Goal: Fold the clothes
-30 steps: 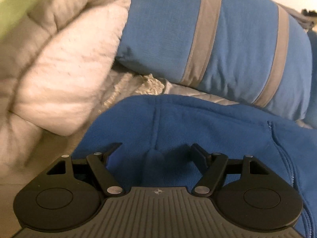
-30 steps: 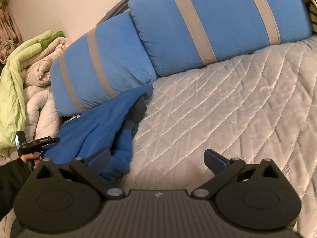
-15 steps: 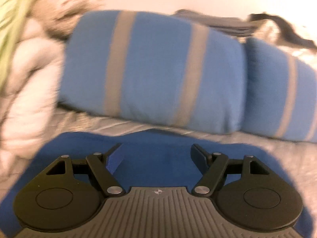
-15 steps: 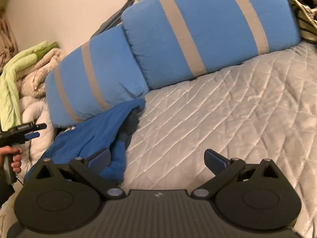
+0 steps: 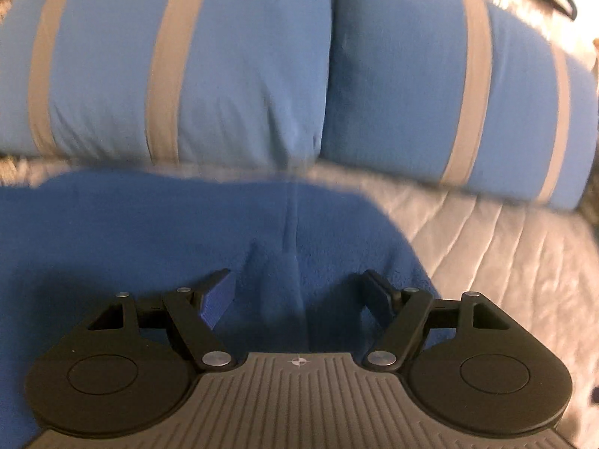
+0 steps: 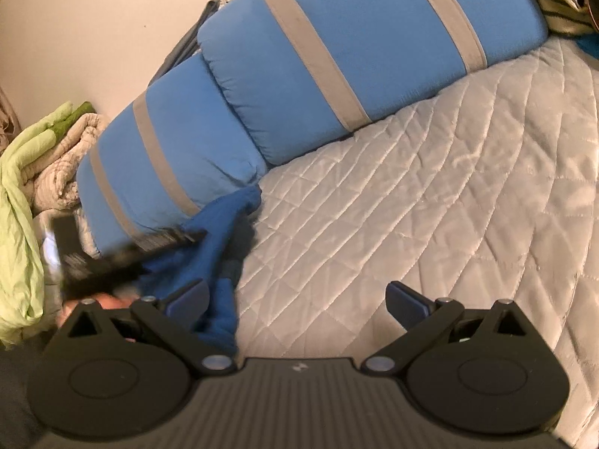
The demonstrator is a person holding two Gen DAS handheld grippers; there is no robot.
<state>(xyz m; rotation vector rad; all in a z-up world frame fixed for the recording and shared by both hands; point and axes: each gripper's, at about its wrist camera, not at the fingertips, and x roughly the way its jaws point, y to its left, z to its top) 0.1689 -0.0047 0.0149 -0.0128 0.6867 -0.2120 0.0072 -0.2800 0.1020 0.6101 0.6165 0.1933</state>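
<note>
One blue fleece garment [image 5: 149, 232] on quilt [image 6: 430, 194]

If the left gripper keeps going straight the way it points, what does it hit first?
Most likely the dark blue fleece garment, bunched between the open left gripper; beyond it, the striped blue pillows. Depth is hard to judge.

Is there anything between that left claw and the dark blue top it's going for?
Nothing visible. The left gripper hangs open right over the blue fleece, with only a raised fold of that same fabric showing between its fingers.

Striped blue pillows [image 6: 337, 56] on quilted bedspread [image 6: 430, 205]
</note>
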